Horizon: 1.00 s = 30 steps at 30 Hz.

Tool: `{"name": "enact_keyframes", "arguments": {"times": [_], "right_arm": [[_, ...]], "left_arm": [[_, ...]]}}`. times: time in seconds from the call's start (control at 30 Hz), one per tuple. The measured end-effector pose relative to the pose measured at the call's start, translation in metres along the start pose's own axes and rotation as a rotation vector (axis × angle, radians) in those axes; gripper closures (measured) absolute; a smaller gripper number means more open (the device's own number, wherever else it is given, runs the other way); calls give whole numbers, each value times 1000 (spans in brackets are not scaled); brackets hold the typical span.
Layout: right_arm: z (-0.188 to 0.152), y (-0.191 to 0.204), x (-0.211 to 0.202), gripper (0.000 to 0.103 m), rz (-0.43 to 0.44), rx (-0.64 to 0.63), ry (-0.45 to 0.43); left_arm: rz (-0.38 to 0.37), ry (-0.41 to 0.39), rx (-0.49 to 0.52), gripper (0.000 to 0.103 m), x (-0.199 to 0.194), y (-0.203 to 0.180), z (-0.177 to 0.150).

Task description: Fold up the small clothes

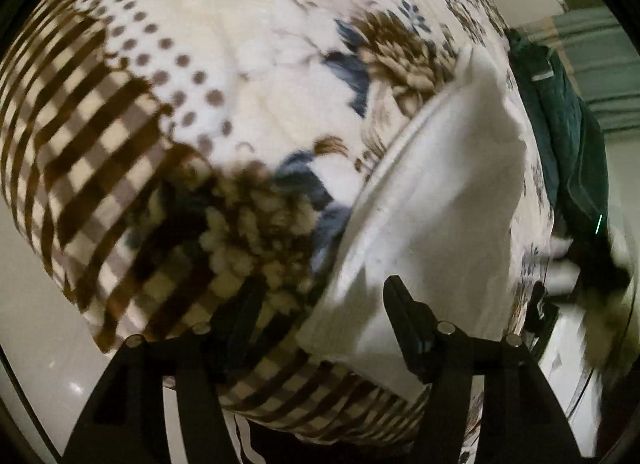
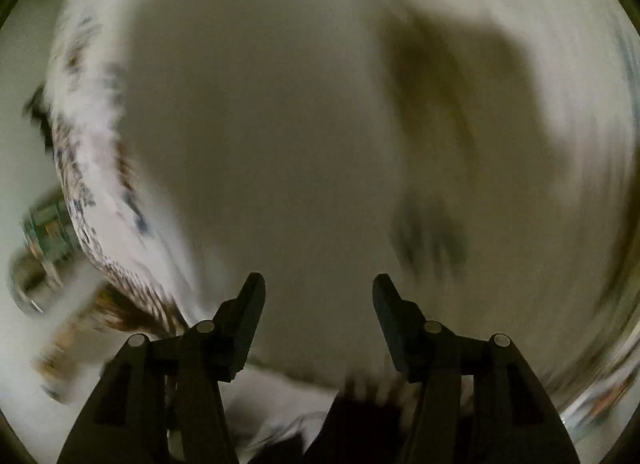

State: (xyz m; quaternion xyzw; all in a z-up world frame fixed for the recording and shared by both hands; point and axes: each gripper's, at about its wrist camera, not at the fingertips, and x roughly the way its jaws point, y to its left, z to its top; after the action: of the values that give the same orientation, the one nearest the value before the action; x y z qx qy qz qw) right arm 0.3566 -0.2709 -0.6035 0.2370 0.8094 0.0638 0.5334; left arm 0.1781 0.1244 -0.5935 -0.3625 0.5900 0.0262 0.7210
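A white garment [image 1: 432, 199] lies flat on a fleecy blanket [image 1: 208, 75] printed with brown flowers, dots and checks. My left gripper [image 1: 326, 304] hovers over the garment's near left edge, pointing steeply down. Its jaws stand apart, one finger over the blanket and the other over the white cloth, with nothing pinched. The right wrist view is heavily blurred: pale white cloth [image 2: 288, 135] fills it, with a dark shadow on the right. My right gripper [image 2: 320, 296] stands open above that cloth, its fingers empty.
A dark green garment [image 1: 572, 135] lies bunched at the blanket's right side. A blurred black and white shape [image 1: 596, 268] shows at the far right edge. In the right wrist view the patterned blanket [image 2: 88, 183] curves down the left, with blurred floor clutter [image 2: 44, 232] beyond.
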Motion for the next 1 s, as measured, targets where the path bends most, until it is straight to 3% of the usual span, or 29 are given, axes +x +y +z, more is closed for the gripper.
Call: {"name": "enact_keyframes", "arguments": {"times": [0.1, 0.13, 0.17, 0.2, 0.37, 0.53, 0.57, 0.6, 0.63, 0.87, 1.0], "right_arm": [[-46, -63, 53, 45, 157, 181, 80], [-55, -71, 64, 50, 209, 200, 77], [-65, -78, 75, 64, 255, 203, 50], [-73, -83, 78, 97, 280, 207, 14], [-126, -100, 83, 99, 226, 221, -69], [-166, -112, 90, 100, 168, 186, -77], [-170, -111, 91, 100, 163, 177, -84], [-173, -108, 91, 100, 165, 169, -91], [-178, -103, 91, 100, 172, 150, -95], [-188, -87, 83, 100, 170, 81, -139], [-185, -73, 116, 100, 124, 97, -113]], "left_arm": [[14, 25, 29, 43, 11, -12, 0], [24, 31, 39, 43, 13, -15, -1], [30, 33, 51, 43, 15, -19, -2], [42, 34, 61, 43, 17, -22, -4], [111, 38, 119, 43, 23, -34, -10], [184, 42, 188, 44, 32, -40, -12], [199, 39, 195, 50, 33, -41, -13], [203, 28, 200, 64, 32, -41, -13], [209, 24, 204, 100, 30, -42, -12], [111, -111, 170, 101, -23, -37, -9], [169, -64, 164, 101, -4, -9, -2]]}}
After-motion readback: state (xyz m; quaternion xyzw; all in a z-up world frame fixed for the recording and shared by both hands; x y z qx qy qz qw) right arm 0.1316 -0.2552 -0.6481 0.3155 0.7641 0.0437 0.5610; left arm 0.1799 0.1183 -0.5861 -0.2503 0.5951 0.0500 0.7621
